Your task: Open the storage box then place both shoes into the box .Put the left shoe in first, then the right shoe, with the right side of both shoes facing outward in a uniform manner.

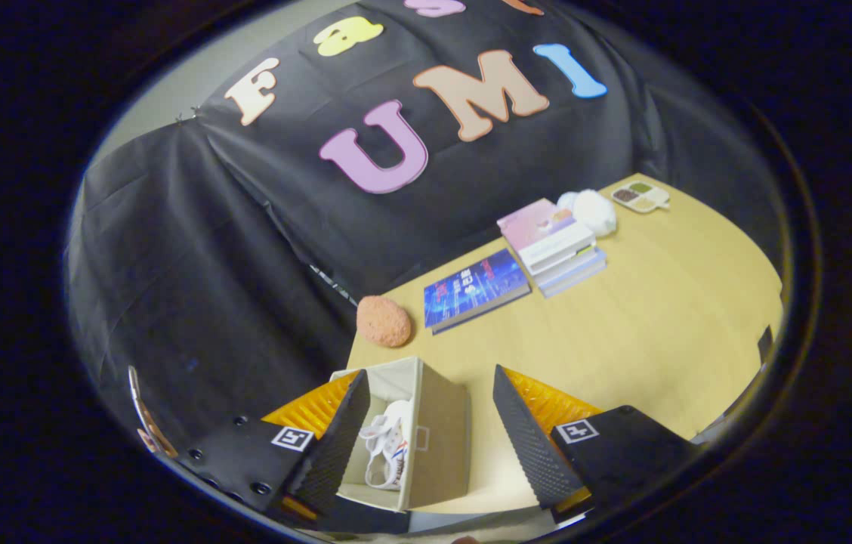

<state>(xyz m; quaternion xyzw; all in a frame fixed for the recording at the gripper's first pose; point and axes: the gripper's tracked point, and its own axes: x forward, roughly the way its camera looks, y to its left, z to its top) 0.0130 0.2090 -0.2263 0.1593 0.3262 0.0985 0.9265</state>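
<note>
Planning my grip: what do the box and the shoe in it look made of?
Box: looks like beige fabric over stiff panels, matte; flat walls and a small pull tab. Shoe: white, laced, probably synthetic or canvas; too small to tell. The gripper is open, its fingers either side of the box.

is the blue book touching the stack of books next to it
Apart: the gripper view shows a strip of bare table between the blue book and the stack of books. Fingers open.

Light wooden table [645, 317] stands against black cloth wall [192, 249].
</note>
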